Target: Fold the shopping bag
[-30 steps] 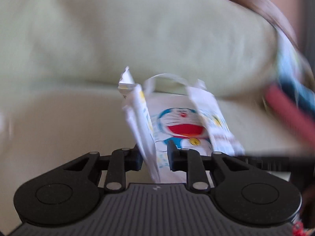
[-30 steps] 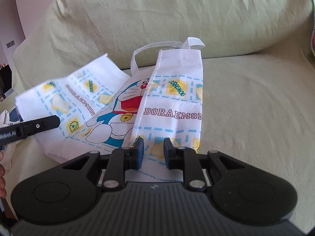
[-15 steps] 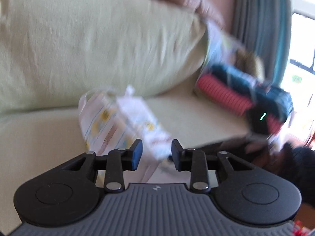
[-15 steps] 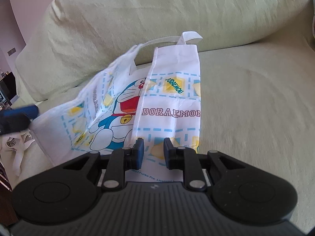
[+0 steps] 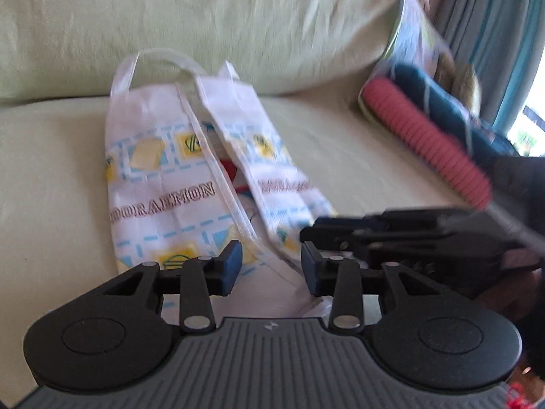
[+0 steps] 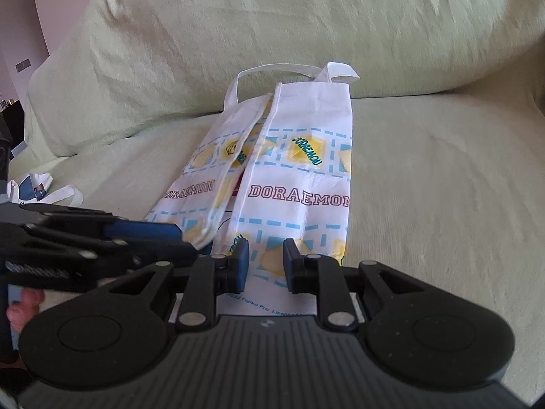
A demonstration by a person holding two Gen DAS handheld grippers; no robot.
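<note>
Two side flaps of the white printed shopping bag are seen turned in over its middle, so that it lies as a long narrow strip on the pale green sofa seat, its loop handles pointing toward the back cushion. Between the flaps a narrow slit is left, through which a little of the red and blue picture on the panel beneath can be made out. The word DORAEMON is printed across each flap. The right gripper is held over the near end of the bag, on its right flap; its jaws stand a narrow way apart with the printed cloth seen through the gap, and whether any cloth is pinched between the pads cannot be told. The left gripper is held at the near left of the bag, its jaws closing, with the edge of the left flap lying in the gap and no pad seen pressing on it. In the right wrist view the left gripper is shown reaching in from the left edge, its blue fingertip just beside the folded left flap. Another white bag lies crumpled at the far left of the seat. A dark blue and pink rolled cloth is seen, blurred, at the right end of the sofa.
</note>
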